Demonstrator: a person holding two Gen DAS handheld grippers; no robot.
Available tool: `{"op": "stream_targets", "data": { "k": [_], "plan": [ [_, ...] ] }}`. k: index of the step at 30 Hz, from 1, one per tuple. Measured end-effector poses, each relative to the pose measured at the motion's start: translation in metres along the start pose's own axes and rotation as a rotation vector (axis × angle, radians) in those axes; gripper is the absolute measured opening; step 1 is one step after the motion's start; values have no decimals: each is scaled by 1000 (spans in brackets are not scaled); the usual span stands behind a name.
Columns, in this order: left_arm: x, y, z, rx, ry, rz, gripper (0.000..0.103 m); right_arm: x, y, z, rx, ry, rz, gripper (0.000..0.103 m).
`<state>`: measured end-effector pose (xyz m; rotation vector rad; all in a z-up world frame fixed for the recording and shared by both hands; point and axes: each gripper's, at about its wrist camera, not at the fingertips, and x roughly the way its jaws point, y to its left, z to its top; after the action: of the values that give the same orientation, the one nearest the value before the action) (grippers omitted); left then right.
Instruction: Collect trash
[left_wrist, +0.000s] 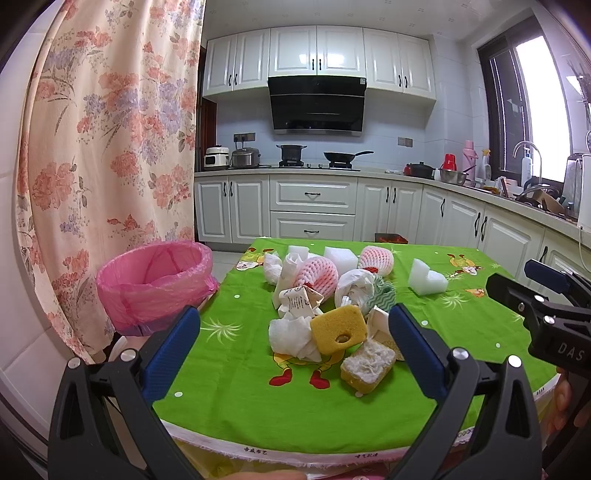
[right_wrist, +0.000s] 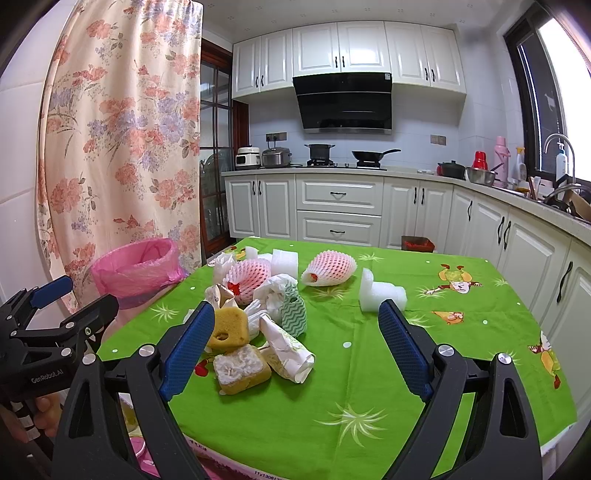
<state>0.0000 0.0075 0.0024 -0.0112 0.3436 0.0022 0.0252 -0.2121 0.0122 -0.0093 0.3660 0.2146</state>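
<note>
A heap of trash lies on the green tablecloth (left_wrist: 240, 376): a yellow sponge (left_wrist: 338, 328), a worn sponge block (left_wrist: 367, 363), crumpled tissue (left_wrist: 291, 338), pink foam fruit nets (left_wrist: 319, 275), white foam pieces (left_wrist: 426, 277) and wrappers. The pink-lined bin (left_wrist: 155, 280) stands off the table's left edge. My left gripper (left_wrist: 291, 347) is open, hovering before the near side of the heap with nothing held. My right gripper (right_wrist: 297, 343) is open too, its fingers straddling the wrapper (right_wrist: 286, 345) and the worn sponge (right_wrist: 242, 369) from the near side. The yellow sponge (right_wrist: 227, 328) sits by its left finger.
A floral curtain (left_wrist: 110, 147) hangs behind the bin (right_wrist: 138, 267). White kitchen cabinets (left_wrist: 312, 206) and a counter with pots run behind and along the right. The right gripper's body (left_wrist: 550, 314) shows at the left wrist view's right edge; a hand holds each tool.
</note>
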Motion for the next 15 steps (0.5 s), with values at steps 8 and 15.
{"op": "stream_targets", "data": {
  "k": [8,15],
  "plan": [
    [0,-3,-1,3,-1,1,99,0,-1,0,3,0,2,85],
    [0,3,1,1,0,0,99,0,-1,1,4,0,2,85]
  ]
}}
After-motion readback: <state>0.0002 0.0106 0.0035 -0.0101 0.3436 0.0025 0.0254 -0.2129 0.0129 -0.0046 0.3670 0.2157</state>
